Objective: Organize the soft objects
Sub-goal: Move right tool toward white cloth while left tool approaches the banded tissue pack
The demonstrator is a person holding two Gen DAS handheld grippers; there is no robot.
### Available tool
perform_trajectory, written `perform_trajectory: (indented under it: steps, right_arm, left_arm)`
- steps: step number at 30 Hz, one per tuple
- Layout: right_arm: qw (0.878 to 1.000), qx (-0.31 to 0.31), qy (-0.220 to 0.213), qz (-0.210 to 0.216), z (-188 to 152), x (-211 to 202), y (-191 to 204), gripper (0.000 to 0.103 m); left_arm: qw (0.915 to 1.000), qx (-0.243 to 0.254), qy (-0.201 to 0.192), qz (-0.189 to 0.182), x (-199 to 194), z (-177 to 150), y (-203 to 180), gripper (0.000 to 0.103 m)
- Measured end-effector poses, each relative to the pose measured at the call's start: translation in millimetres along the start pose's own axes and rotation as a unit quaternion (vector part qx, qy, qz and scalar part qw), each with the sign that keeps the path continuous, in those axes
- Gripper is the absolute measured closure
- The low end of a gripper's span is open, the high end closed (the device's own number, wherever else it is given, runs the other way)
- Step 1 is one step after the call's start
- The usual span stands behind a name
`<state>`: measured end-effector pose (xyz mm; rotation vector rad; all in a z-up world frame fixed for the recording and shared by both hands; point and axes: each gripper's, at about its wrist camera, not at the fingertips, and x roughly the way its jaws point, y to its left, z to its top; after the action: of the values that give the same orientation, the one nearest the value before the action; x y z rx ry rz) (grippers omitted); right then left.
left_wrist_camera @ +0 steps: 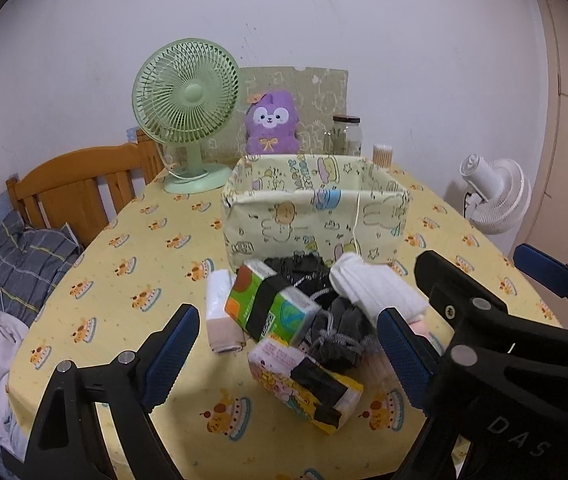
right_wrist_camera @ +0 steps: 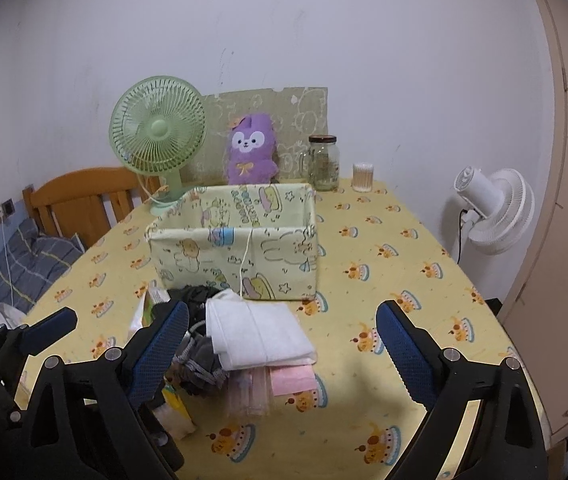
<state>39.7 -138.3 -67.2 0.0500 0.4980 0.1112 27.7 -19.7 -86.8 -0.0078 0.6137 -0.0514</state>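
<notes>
A pile of soft things lies in front of a yellow fabric bin [left_wrist_camera: 316,216] [right_wrist_camera: 236,256]: a green tissue pack [left_wrist_camera: 270,306], a pink and yellow tissue pack [left_wrist_camera: 304,384], a white tissue pack [left_wrist_camera: 222,312], dark grey cloth with cords [left_wrist_camera: 336,328] [right_wrist_camera: 200,356], a folded white towel [left_wrist_camera: 380,290] [right_wrist_camera: 260,334] and pink cloth [right_wrist_camera: 290,378]. My left gripper [left_wrist_camera: 288,354] is open and empty over the packs. My right gripper [right_wrist_camera: 280,354] is open and empty over the towel; it also shows in the left wrist view [left_wrist_camera: 484,280].
A green fan [left_wrist_camera: 188,112] [right_wrist_camera: 158,138], a purple plush [left_wrist_camera: 270,124] [right_wrist_camera: 250,150], a glass jar [right_wrist_camera: 324,162] and a cotton swab cup [right_wrist_camera: 363,178] stand at the table's back edge. A white fan [right_wrist_camera: 492,208] stands right, a wooden chair [left_wrist_camera: 80,188] left.
</notes>
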Motion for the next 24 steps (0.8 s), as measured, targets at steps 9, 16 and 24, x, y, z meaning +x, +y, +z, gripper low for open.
perform_trajectory:
  steps: [9, 16, 24]
  right_arm:
    - [1.000, -0.014, 0.024, 0.014, -21.7, 16.9, 9.7, 0.007]
    - [0.999, -0.024, 0.041, 0.013, -34.3, 27.0, 14.6, 0.007]
    - [0.998, -0.028, 0.048, 0.010, -35.4, 35.5, 18.2, 0.011]
  left_arm:
    - [0.9993, -0.001, 0.036, -0.008, 21.8, -21.2, -1.9, 0.013]
    - [0.9981, -0.008, 0.058, -0.021, 33.3, -33.3, -3.4, 0.020]
    - [0.9967, -0.016, 0.070, -0.037, 42.1, -33.1, 2.8, 0.050]
